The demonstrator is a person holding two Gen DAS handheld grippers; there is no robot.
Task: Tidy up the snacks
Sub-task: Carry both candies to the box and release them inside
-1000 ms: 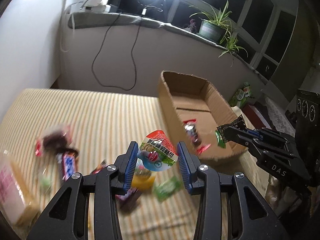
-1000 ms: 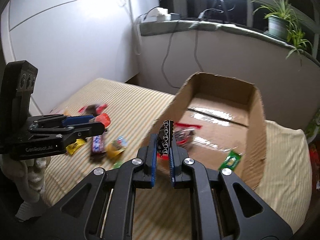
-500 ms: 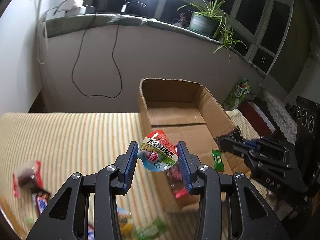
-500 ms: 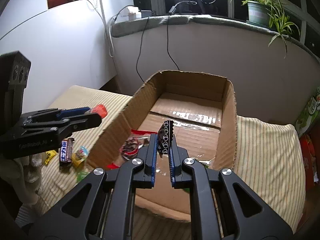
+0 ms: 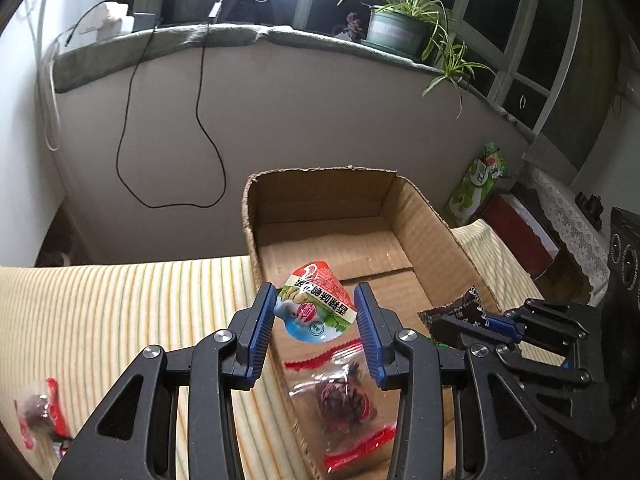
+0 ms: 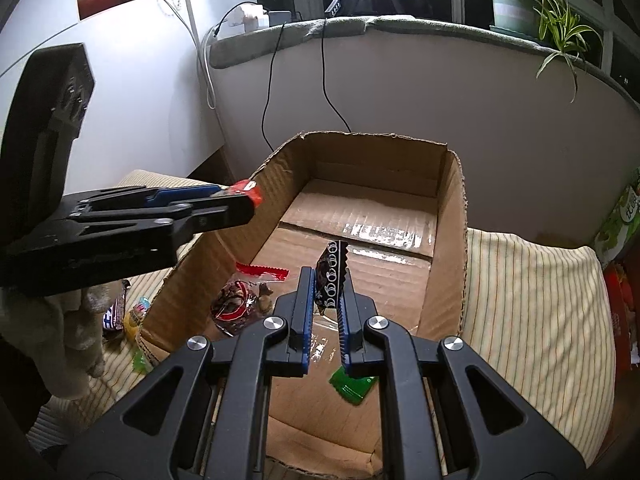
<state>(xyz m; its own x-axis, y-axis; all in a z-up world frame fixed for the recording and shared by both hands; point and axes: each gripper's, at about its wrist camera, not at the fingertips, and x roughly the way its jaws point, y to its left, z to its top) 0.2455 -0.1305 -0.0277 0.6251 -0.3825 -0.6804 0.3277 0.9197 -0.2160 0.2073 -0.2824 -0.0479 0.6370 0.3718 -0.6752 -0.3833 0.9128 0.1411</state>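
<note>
Clamped part-way closed, the left gripper [image 5: 316,322] has its blue ribbed pads pressed against both sides of a small jelly cup [image 5: 316,308], whose red, white and green printed lid faces the camera. It hangs above the near left wall of an open cardboard box [image 5: 424,220]. Below it, inside the box, lies a clear packet with red serrated ends [image 5: 344,396] holding dark dried fruit.

In the right wrist view, the right gripper [image 6: 323,300] is fully closed on a thin dark brown wrapper with a white ring pattern [image 6: 331,276], which stands upright out of the fingertips over the box floor [image 6: 360,264]. A green sachet [image 6: 353,386] lies on the floor just under the right-hand finger, and the red-edged clear packet [image 6: 240,300] rests near the left wall. Shiny tape runs across the flaps of the box bottom.

From this side the left gripper [image 6: 236,204] reaches over the box's left wall, the red rim of its cup showing at the tip, and a gloved hand [image 6: 60,336] grips it below.

The box sits on a cream striped cloth [image 5: 120,320]. On the cloth left of the box lie a candy bar [image 6: 114,314], a yellow snack [image 6: 136,316] and another red-edged packet [image 5: 40,412]. Behind runs a curved grey ledge with a potted spider plant [image 5: 400,24] and dangling black cables [image 5: 168,120].
</note>
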